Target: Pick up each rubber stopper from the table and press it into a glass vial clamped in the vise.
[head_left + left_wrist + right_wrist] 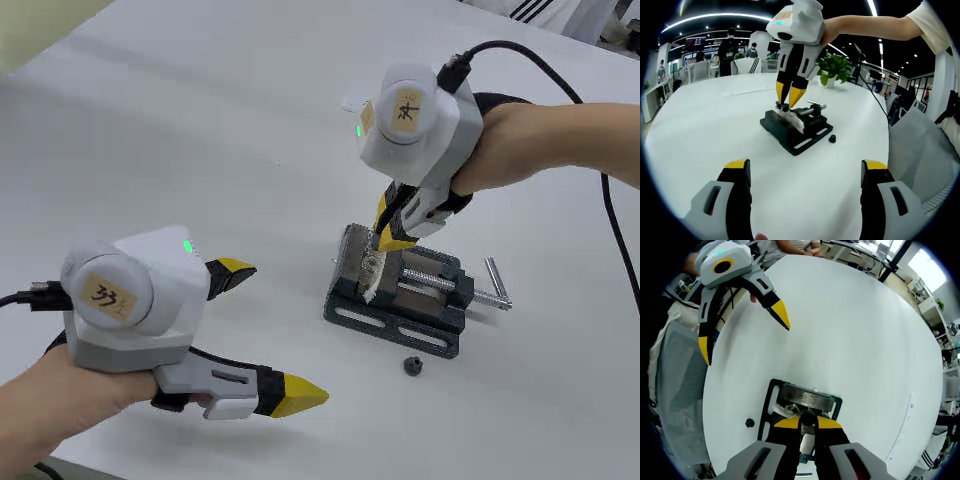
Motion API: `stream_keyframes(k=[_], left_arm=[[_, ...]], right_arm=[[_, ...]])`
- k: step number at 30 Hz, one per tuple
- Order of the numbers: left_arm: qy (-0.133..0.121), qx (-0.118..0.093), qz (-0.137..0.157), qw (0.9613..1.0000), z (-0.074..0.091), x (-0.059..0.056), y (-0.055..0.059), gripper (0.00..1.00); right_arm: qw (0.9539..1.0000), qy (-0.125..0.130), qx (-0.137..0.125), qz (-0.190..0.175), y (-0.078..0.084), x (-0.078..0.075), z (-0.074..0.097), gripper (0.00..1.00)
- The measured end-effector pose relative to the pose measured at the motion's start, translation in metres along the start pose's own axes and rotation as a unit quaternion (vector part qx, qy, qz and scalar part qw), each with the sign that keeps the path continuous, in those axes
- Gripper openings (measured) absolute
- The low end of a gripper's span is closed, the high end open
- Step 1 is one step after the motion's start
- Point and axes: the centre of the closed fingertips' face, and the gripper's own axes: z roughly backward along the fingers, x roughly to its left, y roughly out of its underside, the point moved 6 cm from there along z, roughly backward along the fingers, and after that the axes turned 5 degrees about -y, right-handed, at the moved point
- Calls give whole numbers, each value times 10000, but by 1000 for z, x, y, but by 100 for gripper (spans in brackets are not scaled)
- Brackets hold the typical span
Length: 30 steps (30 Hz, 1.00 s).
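White tabletop [180, 130] carries everything here. At the lower left of the head view the left gripper [272, 332] is held just above it, its yellow-tipped jaws spread wide and holding nothing; its own view has bare table between the two tips. Further right stands the black vise [440, 300], with a clear glass vial [368, 275] clamped in it. The right gripper [390, 236] points steeply down onto the vial's upper end, its jaws drawn almost together and pinching a dark stopper [807, 417] at the tips, right at the vial's mouth. Whether that stopper is seated in the glass cannot be told. A second stopper [412, 366] lies loose on the table just in front of the vise's base, apart from both grippers. At the far right the vise's screw handle [497, 282] sticks out, and a black cable [610, 220] runs from the right gripper.
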Motion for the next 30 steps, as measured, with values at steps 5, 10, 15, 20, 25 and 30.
stream_keyframes(k=[5,10,15,20,25,30], left_arm=[[10,4,0,10000,-1,0,1,90],[10,15,26,10000,-1,0,2,90],[-15,2,33,10000,0,2,2,89],[-27,-6,34,10000,1,3,1,89],[-18,-12,40,10000,0,2,0,89],[-4,-7,33,10000,0,2,1,89]], right_arm=[[9997,28,56,-221,-2,0,1,4],[9997,56,139,-207,-4,6,1,5],[10000,94,-15,11,1,9,4,5],[9995,149,-279,26,3,5,2,6],[9994,165,-261,179,2,4,1,7],[9992,143,-262,250,3,2,2,8]])
